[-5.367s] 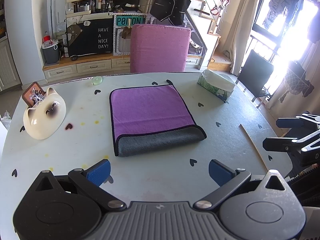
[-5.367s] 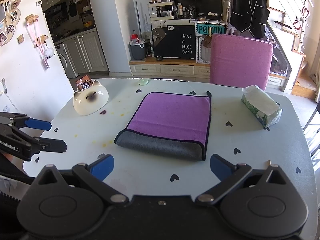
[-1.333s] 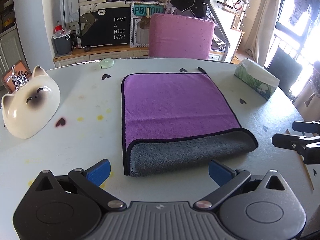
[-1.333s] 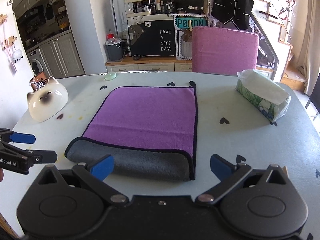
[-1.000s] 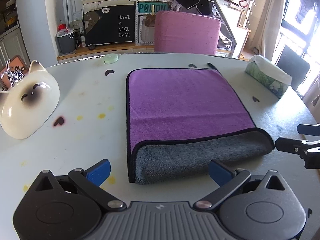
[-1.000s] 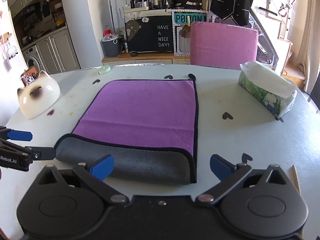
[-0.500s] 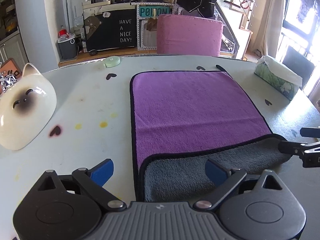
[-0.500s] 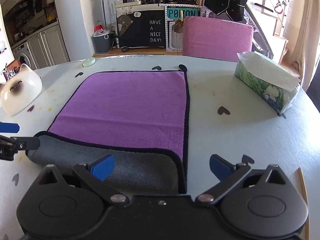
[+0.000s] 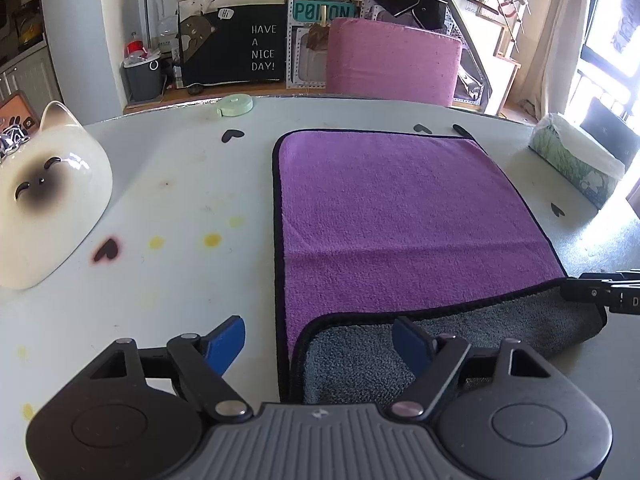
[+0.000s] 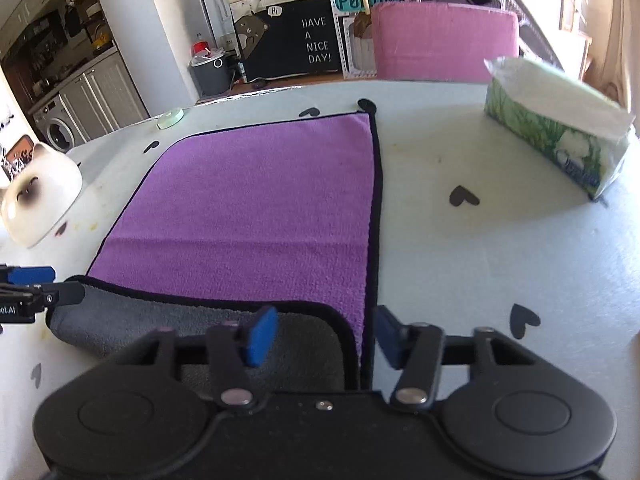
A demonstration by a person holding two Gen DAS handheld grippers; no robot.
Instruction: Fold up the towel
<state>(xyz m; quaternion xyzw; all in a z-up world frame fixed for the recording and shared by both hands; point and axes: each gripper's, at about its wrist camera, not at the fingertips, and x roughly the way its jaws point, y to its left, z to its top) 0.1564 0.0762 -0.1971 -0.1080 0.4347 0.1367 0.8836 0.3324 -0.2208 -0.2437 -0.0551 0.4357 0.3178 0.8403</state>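
Observation:
A purple towel (image 9: 400, 224) with a black hem and grey underside lies folded on the white table (image 9: 180, 200). Its grey fold faces me. My left gripper (image 9: 318, 344) is open and straddles the near left corner, one blue finger on the table and one over the grey fold. My right gripper (image 10: 326, 334) is open but narrower, straddling the near right corner of the towel (image 10: 260, 216). Each gripper's tip shows at the edge of the other's view.
A cat-shaped ceramic bowl (image 9: 44, 196) sits at the left. A tissue pack (image 10: 560, 136) lies at the right. A small green disc (image 9: 235, 105) sits at the far edge. A pink chair (image 9: 392, 60) stands behind the table.
Both grippers moved forward and down onto the towel's near corners. Their fingers have narrowed, the right more than the left.

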